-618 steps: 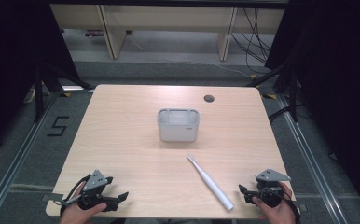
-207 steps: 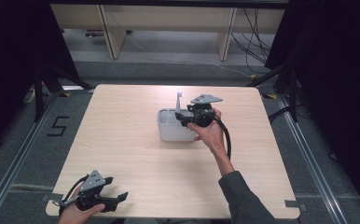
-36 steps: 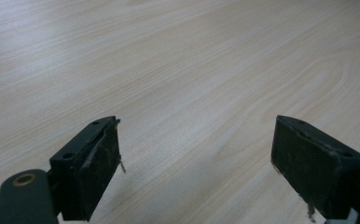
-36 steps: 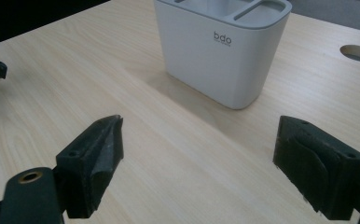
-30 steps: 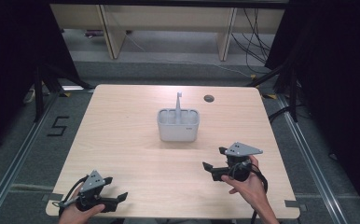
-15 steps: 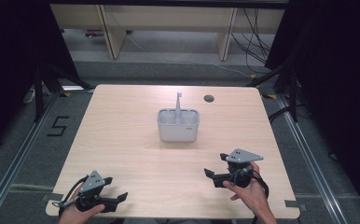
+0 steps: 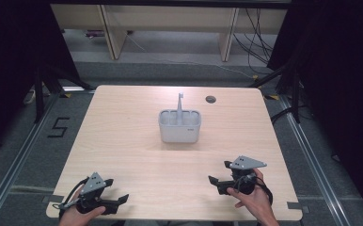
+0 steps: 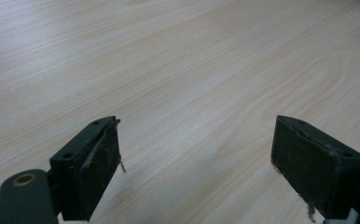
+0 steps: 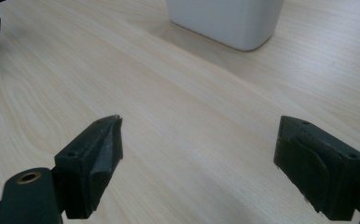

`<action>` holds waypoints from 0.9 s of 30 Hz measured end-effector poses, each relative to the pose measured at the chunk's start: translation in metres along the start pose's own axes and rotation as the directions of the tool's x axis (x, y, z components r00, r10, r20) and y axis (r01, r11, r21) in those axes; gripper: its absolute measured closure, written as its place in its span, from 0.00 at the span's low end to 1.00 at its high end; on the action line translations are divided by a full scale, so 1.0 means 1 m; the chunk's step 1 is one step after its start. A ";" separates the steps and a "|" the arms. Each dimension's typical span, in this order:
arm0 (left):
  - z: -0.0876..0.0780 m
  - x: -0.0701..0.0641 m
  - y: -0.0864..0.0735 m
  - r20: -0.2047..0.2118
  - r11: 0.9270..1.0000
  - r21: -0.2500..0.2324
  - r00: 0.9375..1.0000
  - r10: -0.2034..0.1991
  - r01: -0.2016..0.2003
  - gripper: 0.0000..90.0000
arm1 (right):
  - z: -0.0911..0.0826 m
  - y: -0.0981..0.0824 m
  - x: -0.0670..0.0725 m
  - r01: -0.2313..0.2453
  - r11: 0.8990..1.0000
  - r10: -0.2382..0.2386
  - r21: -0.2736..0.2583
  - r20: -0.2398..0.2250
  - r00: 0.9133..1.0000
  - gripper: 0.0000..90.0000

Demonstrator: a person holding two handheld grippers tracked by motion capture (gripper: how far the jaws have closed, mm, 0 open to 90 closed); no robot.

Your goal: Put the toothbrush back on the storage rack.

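Both my left gripper (image 7: 116, 203) and right gripper (image 7: 220, 180) gape wide, empty; I'd park them low, clear of the caddy (image 7: 179, 126).

Pale wood-grain table (image 7: 123, 136) with a round hole (image 7: 210, 99) near its far edge, standing on grey floor (image 7: 170, 70) marked "5" (image 7: 57, 127). Beyond it, beige furniture panels (image 7: 170, 19) and loose cables (image 7: 257, 42); black curtains (image 7: 339, 94) hang on both sides.

1. In the middle of the table (image 7: 123, 141): a box (image 7: 179, 126), with a stick (image 7: 179, 106) standing in it.
2. Far right of the box: a small hole (image 7: 210, 99).
3. Near left corner: left gripper (image 7: 116, 201).
4. Near right: right gripper (image 7: 218, 176).
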State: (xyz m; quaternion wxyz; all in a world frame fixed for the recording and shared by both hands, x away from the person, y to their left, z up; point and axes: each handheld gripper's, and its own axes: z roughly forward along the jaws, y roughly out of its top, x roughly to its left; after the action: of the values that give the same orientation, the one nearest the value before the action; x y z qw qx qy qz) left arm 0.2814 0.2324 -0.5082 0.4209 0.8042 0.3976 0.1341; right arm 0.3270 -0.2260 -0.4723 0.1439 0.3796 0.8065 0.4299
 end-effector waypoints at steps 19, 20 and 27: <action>0.000 -0.002 0.000 0.002 0.999 -0.023 0.999 -0.033 0.033 0.16 | -0.003 -0.014 -0.004 -0.020 0.999 0.020 0.027 0.019 1.000 0.18; 0.001 -0.002 0.000 0.004 0.999 -0.026 0.999 -0.032 0.032 0.16 | -0.003 -0.014 -0.005 0.000 1.000 0.000 0.024 0.022 1.000 0.18; -0.001 -0.001 0.000 -0.001 1.000 -0.010 1.000 -0.022 0.022 0.16 | -0.003 -0.014 -0.006 0.004 1.000 -0.004 0.023 0.023 1.000 0.18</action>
State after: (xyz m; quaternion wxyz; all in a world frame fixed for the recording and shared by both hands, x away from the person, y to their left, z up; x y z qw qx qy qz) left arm 0.2799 0.2320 -0.5075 0.4262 0.7975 0.4061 0.1320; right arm 0.3225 -0.2368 -0.4824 0.1499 0.3846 0.8104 0.4158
